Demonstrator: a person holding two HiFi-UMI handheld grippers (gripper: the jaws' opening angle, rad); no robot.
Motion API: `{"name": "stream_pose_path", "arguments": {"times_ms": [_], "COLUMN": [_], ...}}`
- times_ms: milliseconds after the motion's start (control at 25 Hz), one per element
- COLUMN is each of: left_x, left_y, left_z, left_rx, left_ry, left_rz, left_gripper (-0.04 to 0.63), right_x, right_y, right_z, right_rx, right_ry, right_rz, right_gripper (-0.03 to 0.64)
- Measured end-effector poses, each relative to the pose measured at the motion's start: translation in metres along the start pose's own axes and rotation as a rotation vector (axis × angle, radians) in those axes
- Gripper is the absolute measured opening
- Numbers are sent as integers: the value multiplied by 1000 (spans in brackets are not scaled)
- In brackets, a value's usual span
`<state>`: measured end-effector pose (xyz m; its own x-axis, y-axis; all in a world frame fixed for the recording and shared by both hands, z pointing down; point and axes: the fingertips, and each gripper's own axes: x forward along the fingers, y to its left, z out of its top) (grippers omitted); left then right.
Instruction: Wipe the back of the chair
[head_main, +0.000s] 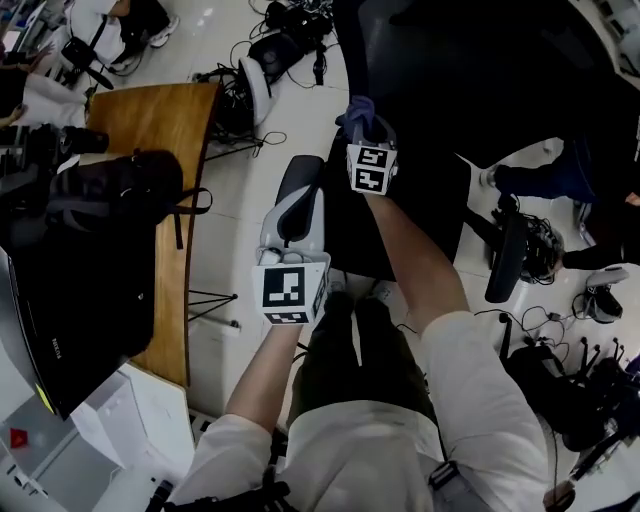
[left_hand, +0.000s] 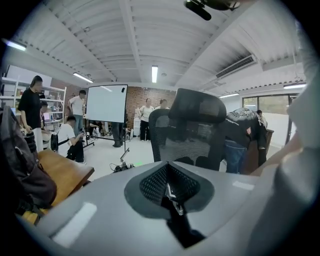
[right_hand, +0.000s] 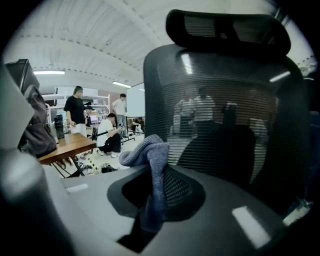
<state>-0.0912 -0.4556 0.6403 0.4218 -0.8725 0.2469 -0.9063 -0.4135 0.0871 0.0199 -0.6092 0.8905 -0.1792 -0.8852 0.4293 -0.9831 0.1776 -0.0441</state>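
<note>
A black mesh office chair (head_main: 430, 200) stands in front of me. In the right gripper view its mesh back (right_hand: 225, 125) and headrest (right_hand: 227, 30) fill the picture at close range. My right gripper (right_hand: 152, 195) is shut on a blue-grey cloth (right_hand: 152, 162), which sticks up bunched from between the jaws just short of the mesh. From above, the cloth (head_main: 357, 112) shows at the tip of the right gripper (head_main: 362, 128), by the chair's left edge. My left gripper (head_main: 298, 180) is held lower and to the left, shut with nothing in it (left_hand: 171, 192); the chair (left_hand: 192, 130) stands farther off in its view.
A wooden table (head_main: 150, 120) with a black backpack (head_main: 110, 200) stands to the left. Cables and gear (head_main: 270, 45) lie on the floor beyond the chair and at the right (head_main: 570, 380). Several people and a whiteboard (left_hand: 106, 103) are across the room.
</note>
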Motion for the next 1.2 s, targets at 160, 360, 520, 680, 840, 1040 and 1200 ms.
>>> {"name": "stream_pose_path", "arguments": {"times_ms": [160, 360, 520, 680, 840, 1040, 1200], "left_x": [8, 51, 109, 103, 90, 69, 49], "left_y": [-38, -121, -177, -204, -222, -159, -99], "left_z": [-10, -16, -27, -42, -33, -33, -36], "left_rx": [-31, -14, -7, -3, -8, -56, -87], "left_ry": [28, 53, 100, 87, 69, 62, 55], "left_rz": [-46, -166, -242, -287, -272, -167, -87], "left_gripper": [70, 69, 70, 70, 69, 69, 72], "right_x": [-37, -105, -121, -138, -159, -130, -56], "right_y": [-76, -239, -340, -346, -334, -206, -69], "right_z": [-15, -49, -79, -85, -60, -36, -67], "right_rx": [28, 119, 189, 186, 192, 139, 116], "right_ry": [-2, 24, 78, 48, -8, -49, 43], "right_rz": [-89, -298, -407, -401, -365, -184, 16], "right_gripper": [44, 44, 44, 44, 44, 44, 44]}}
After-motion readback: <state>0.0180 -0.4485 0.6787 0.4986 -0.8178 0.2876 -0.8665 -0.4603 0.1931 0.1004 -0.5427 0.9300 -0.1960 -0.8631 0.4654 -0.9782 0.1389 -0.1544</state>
